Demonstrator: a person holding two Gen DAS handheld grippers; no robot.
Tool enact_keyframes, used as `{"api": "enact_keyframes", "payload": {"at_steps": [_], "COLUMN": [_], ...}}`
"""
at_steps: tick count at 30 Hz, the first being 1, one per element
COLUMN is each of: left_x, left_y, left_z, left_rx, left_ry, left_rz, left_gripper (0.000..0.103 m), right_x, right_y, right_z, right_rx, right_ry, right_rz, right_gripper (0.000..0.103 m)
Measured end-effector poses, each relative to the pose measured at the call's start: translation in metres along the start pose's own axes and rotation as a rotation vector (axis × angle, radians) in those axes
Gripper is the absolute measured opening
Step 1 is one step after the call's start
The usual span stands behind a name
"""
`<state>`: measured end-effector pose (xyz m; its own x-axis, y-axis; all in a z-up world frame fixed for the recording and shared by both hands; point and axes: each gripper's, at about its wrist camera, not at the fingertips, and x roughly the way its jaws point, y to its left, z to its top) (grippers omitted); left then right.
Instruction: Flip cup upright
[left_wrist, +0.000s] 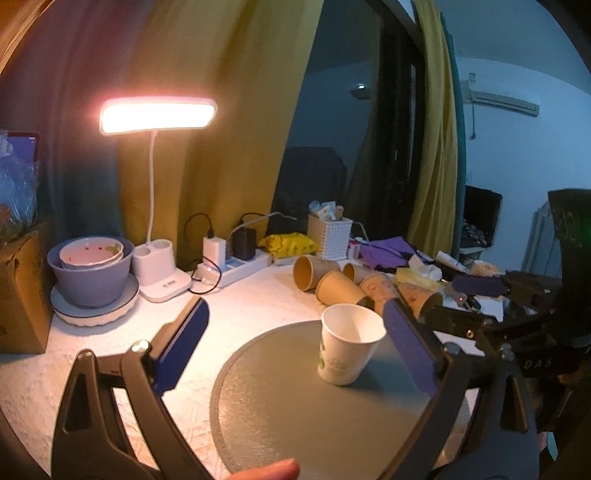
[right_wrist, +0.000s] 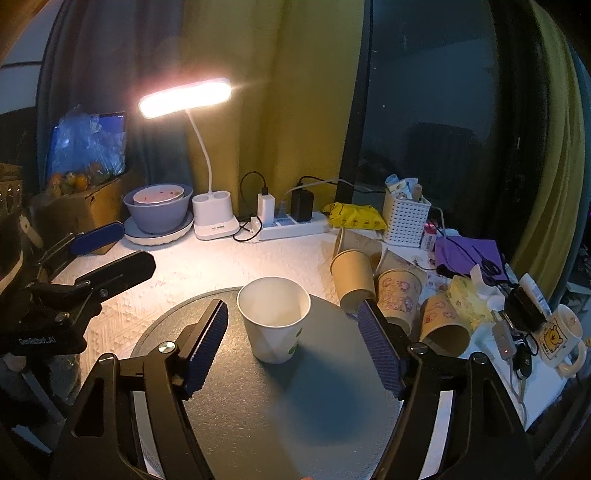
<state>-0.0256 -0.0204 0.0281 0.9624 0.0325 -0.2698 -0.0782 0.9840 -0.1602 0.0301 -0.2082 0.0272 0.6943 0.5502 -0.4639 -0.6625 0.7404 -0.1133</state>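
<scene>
Nearest the right wrist camera, the right gripper (right_wrist: 291, 354) is seen with its jaws spread wide and nothing held between them; its blue ridged pads (right_wrist: 205, 349) stand to either side of the white paper cup (right_wrist: 274, 319) without touching it. The left gripper (left_wrist: 295, 347) is likewise seen wide open and empty, its right pad (left_wrist: 412, 349) just beside the cup's rim, though contact cannot be told. The cup (left_wrist: 347, 345) is found upright, mouth up, on the round grey mat (left_wrist: 280, 398), toward the mat's far side; a green print is carried on its wall. The mat is laid on the white textured counter (right_wrist: 221, 266). Just beyond the mat, a cluster of brown paper cups (right_wrist: 354, 278) is seen lying on their sides, some printed with cartoon figures. To the right of them a yellow tissue pack (right_wrist: 467, 306) and a mug (right_wrist: 559, 338) with a bear print are placed. Farther back, a white power strip (right_wrist: 291, 227) with chargers plugged in, a yellow bag (right_wrist: 352, 216) and a white perforated basket (right_wrist: 404, 219) are ranged along the counter's far edge. At the far left, a lit desk lamp (right_wrist: 186, 98) and stacked bowls (right_wrist: 159, 208) on a white stand are seen, with yellow curtains (right_wrist: 295, 92) hung behind
</scene>
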Motion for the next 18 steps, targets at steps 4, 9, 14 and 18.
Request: {"api": "enact_keyframes", "payload": {"at_steps": [4,9,14,18], "left_x": [0.0007,0.0011,0.0011,0.0010], "left_y": [-0.0003,-0.0031,-0.0037,-0.0036], "left_z": [-0.0010,-0.0021,-0.0021,-0.0020], "left_rx": [-0.007,-0.004,-0.005,-0.003], "left_ry": [0.007,0.014,0.016,0.015], "left_rz": [-0.012,-0.024,-0.026,-0.025], "left_gripper": [0.096,0.096,0.096,0.096], "right_x": [0.0026,0.0029,0.0028,0.0030], "right_y": [-0.0002,-0.0019,-0.0019,-0.0024], "right_z": [-0.0007,-0.0019,-0.0015,-0.0021], "right_rx": [0.003,0.006,0.005,0.005], "right_ry": [0.005,0.006,0.007,0.008], "right_rz": [0.001,0.002,0.003,0.004], "right_gripper": [0.076,0.076,0.076,0.076]}}
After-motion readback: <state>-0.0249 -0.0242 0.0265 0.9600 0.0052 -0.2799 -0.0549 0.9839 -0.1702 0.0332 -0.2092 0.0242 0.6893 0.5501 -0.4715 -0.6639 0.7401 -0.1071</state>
